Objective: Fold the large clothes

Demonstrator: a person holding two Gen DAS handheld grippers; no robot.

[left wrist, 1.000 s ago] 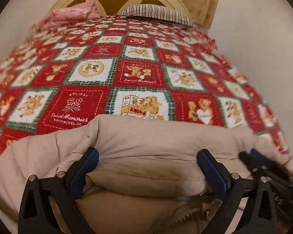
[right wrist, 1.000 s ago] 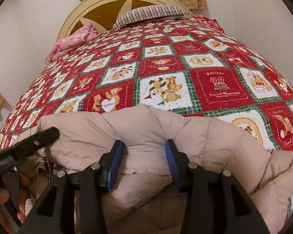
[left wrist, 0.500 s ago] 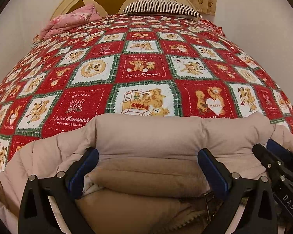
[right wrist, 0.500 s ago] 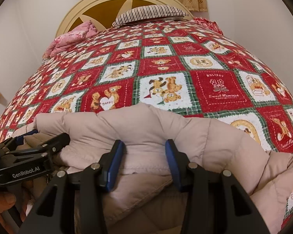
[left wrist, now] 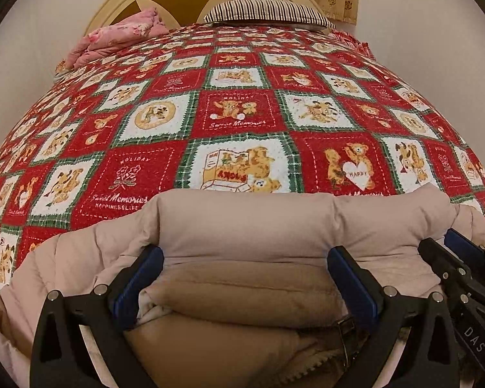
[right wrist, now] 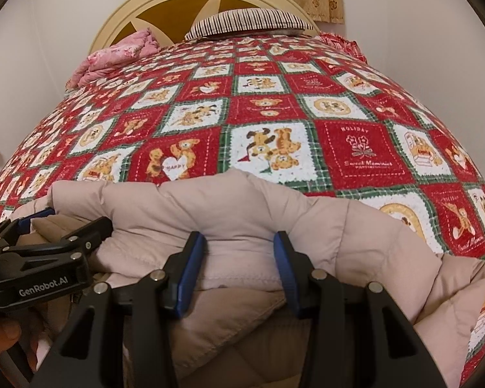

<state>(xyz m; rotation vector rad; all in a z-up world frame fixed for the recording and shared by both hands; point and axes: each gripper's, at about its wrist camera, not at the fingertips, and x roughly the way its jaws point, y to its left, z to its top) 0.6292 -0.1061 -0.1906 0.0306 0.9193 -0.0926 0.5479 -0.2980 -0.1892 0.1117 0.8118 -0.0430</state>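
Note:
A bulky pale-pink padded jacket (left wrist: 242, 226) with a tan lining lies bunched at the near end of the bed; it also shows in the right wrist view (right wrist: 236, 207). My left gripper (left wrist: 244, 258) has its blue-padded jaws wide apart with a thick fold of the jacket between them. My right gripper (right wrist: 239, 249) has its jaws closer together, pinching a quilted edge of the jacket. Each gripper shows at the other view's side: the right one (left wrist: 462, 268) and the left one (right wrist: 48, 245).
The bed is covered by a red, white and green teddy-bear quilt (left wrist: 236, 113). A striped pillow (left wrist: 265, 11) and a pink bundle (left wrist: 119, 37) lie by the cream headboard (right wrist: 190, 0). White walls flank the bed.
Both grippers and the jacket have shifted slightly forward and the views have steadied; the jaw spacing of each gripper is unchanged.

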